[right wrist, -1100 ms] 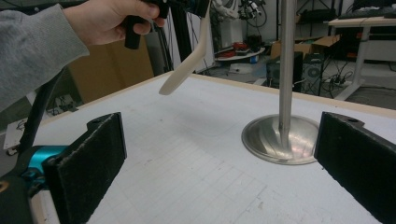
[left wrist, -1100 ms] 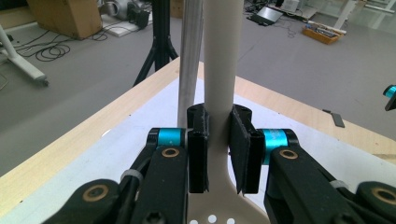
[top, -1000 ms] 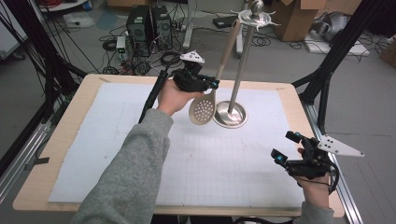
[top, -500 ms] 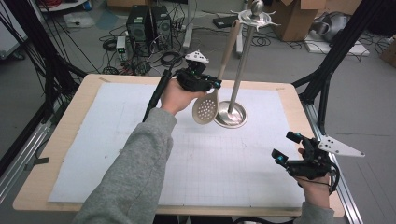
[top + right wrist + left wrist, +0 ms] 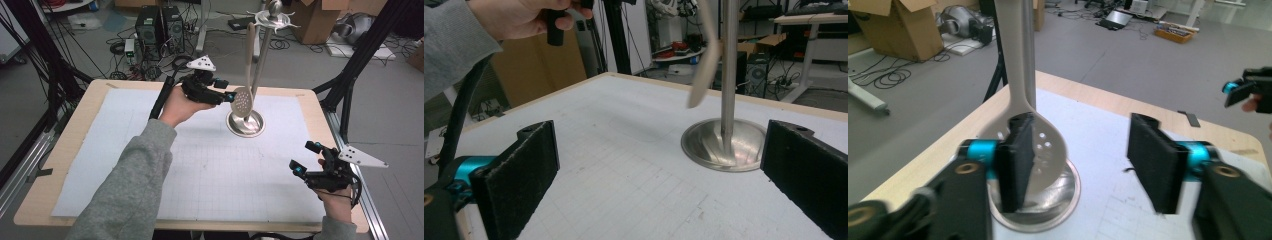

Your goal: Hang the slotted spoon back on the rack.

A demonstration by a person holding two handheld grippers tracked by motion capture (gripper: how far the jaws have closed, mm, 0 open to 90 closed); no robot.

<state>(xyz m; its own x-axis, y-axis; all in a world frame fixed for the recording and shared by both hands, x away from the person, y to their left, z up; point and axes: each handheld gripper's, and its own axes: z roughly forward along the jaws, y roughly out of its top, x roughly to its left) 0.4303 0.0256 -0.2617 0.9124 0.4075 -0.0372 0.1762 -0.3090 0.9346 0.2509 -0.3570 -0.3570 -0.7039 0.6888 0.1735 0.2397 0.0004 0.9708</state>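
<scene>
Seemingly metal, round perforated skimmer (image 5: 243,102) hangs beside open-jawed left gripper (image 5: 226,94).

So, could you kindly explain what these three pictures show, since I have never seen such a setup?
There is no robot here: a person holds a hand-held claw in each hand. The high view looks down on the table, which is covered by a white gridded mat. On it stands a metal stand with a slotted spoon hanging from its top.

The other two pictures come from cameras riding on each claw, looking along its black jaws. The left claw is open, its jaws on either side of the spoon's bowl, not closed on it. The right claw is also open, holds nothing, and hovers near the table's right front corner.
</scene>
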